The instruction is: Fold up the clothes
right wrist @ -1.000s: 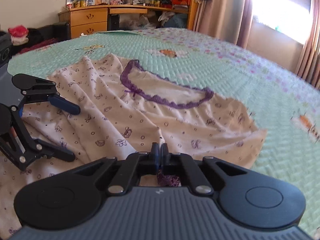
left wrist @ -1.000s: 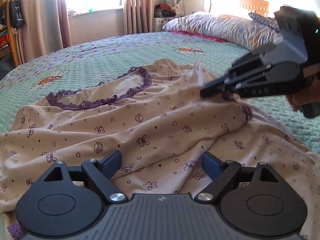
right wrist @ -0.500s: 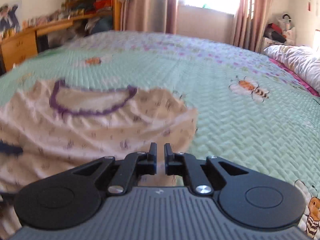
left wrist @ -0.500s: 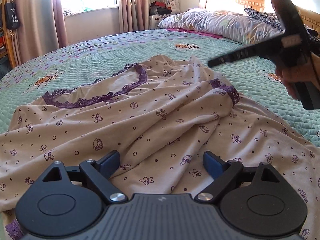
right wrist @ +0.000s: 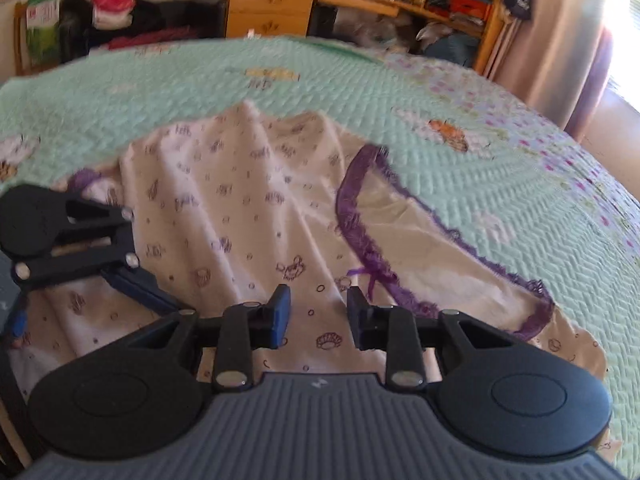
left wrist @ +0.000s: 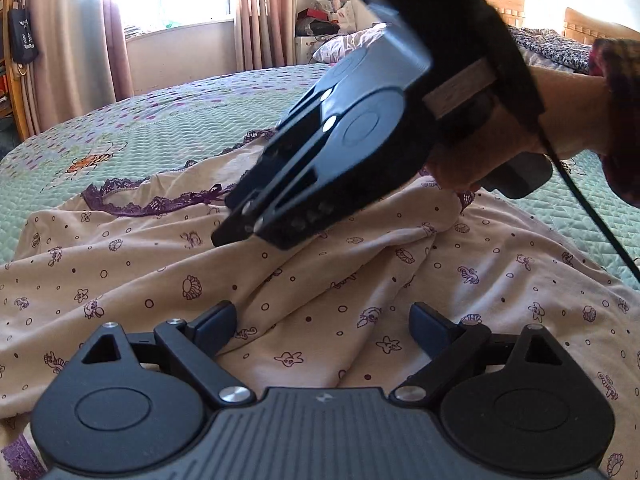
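Right wrist view: the right tool (right wrist: 316, 316), half open and empty, hovers just over the nightdress (right wrist: 248, 216), lace neckline (right wrist: 360, 248) immediately right; the left tool (left wrist: 322, 330) gapes wide, empty.

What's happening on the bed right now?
A person with a gripper in each hand is folding a cream nightgown with purple lace trim, spread rumpled on the green quilt. Both grippers are open and hold nothing. The left gripper hovers low over the fabric; the right gripper reaches across above the cloth near the lace neckline.
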### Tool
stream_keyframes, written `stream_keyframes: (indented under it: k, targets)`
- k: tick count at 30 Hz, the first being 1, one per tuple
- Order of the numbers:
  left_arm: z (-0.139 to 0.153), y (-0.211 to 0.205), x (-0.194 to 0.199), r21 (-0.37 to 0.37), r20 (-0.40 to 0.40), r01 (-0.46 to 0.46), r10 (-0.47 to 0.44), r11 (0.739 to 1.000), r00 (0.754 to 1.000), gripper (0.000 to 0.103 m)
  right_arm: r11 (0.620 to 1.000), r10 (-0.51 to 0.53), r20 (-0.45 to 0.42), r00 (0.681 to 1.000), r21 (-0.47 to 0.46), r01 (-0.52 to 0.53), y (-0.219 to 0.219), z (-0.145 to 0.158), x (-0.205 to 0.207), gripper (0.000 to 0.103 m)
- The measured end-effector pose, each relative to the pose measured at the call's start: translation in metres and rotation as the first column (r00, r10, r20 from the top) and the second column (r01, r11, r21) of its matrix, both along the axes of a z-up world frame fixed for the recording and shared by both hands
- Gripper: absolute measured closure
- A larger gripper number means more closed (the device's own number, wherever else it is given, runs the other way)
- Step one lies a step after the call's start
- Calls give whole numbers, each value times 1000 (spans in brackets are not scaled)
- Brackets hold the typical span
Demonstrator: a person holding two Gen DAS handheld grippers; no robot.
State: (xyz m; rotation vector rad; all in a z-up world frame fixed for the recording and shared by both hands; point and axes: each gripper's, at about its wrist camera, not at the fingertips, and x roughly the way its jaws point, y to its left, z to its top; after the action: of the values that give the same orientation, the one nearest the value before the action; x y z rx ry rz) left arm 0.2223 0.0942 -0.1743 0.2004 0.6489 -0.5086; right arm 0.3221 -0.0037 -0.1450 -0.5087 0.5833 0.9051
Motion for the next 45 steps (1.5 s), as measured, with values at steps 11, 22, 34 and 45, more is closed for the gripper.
stream_keyframes:
  k: [11,22,34,45]
  targets:
    - [-1,1,0,-1,0,1,-1,1000,1000,8,997,52,-2,999,-51,-52,20,-4,7,87]
    - [-2,-1,-1,4,0,3,-3,1000,1000,7,998,47,5,999,-34,-47,20,-5,8,102]
    - [1,4,1,-21,-11,1,-1,1000,1000,7,954,-266,60,962,160,254,-13,12,20,91]
    - [57,66,13,-90,13,-206,208,974,978,12,928,-207,-220,953,266,263,-79,40,-51,88]
